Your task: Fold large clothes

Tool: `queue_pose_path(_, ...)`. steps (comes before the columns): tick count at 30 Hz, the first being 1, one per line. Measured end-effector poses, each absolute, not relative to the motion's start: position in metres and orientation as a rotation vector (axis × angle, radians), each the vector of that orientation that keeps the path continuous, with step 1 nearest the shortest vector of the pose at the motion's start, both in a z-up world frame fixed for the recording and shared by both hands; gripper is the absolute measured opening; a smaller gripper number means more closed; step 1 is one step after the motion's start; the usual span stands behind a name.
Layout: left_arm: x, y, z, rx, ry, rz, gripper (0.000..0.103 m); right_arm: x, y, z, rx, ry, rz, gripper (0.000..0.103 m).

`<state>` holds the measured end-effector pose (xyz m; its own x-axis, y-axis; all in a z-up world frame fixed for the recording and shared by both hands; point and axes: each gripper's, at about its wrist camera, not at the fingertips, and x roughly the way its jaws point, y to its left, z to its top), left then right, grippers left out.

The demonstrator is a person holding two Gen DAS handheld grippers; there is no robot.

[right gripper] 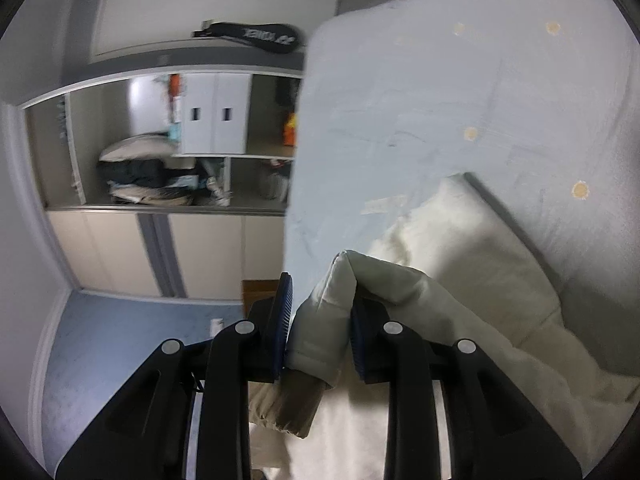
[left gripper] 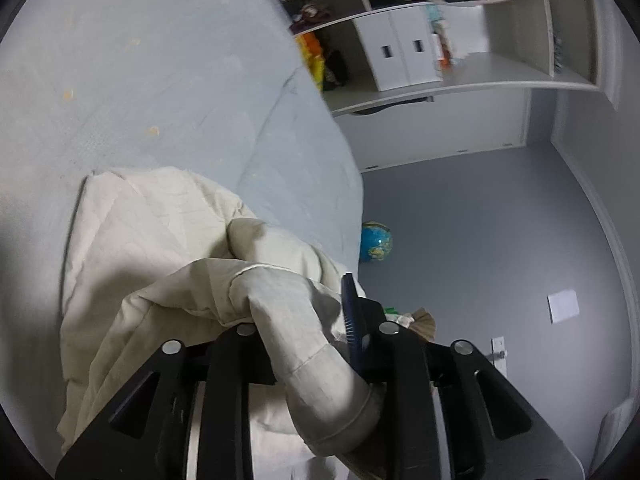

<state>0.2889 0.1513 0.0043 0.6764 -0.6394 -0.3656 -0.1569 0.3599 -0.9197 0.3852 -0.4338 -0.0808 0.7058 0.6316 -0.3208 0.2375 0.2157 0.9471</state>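
A cream padded garment (left gripper: 152, 240) lies bunched on the near part of a light blue bed (left gripper: 140, 80). A sleeve with a cuff (left gripper: 320, 392) runs between the fingers of my left gripper (left gripper: 300, 320). Its right blue pad (left gripper: 353, 320) shows its face with a thin gap to the cloth, and the left pad is hidden under the fabric. In the right wrist view the same garment (right gripper: 460, 248) lies on the bed (right gripper: 440, 92). My right gripper (right gripper: 320, 320) is shut on a folded edge of it, with both blue pads (right gripper: 282, 320) pressed to the cloth.
The bed's edge drops to a grey-blue floor (left gripper: 480, 240) with a globe (left gripper: 376, 240) and a white sheet of paper (left gripper: 563, 306). Open shelves (left gripper: 460, 80) with a white drawer box (left gripper: 400, 48) line the wall. A black racket bag (right gripper: 256, 36) lies on top of the wardrobe.
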Motion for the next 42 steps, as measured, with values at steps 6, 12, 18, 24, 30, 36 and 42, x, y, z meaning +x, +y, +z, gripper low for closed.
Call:
queue_pose_path(6, 0.295, 0.155, -0.015, -1.272, 0.833, -0.338, 0.056, 0.398, -0.423, -0.108, 1.364, 0.889, 0.242, 0.036)
queue_pose_path(12, 0.292, 0.158, -0.008, -1.266, 0.803, -0.324, 0.061, 0.394, -0.425, -0.060, 1.295, 0.814, 0.272, 0.076)
queue_pose_path(18, 0.290, 0.164, -0.002, -1.294, 0.758, -0.316, 0.073, 0.360, -0.413, 0.017, 1.002, 0.670, 0.303, 0.082)
queue_pose_path(24, 0.277, 0.182, 0.022, -1.274, 0.654, -0.302, 0.093, 0.332, -0.350, 0.046, 0.687, 0.726, 0.422, 0.082)
queue_pose_path(30, 0.277, 0.149, 0.050, -1.083, 0.686, -0.284, 0.093, 0.311, -0.236, 0.024, 0.218, 0.871, 0.462, 0.082)
queue_pose_path(36, 0.284, 0.049, 0.072, -0.591, 0.779, -0.250, 0.091, 0.325, -0.190, 0.013, 0.059, 0.852, 0.409, 0.082)
queue_pose_path(42, 0.292, -0.024, 0.053, -0.302, 0.827, -0.215, 0.089, 0.333, -0.199, 0.022, 0.094, 0.800, 0.365, 0.082)
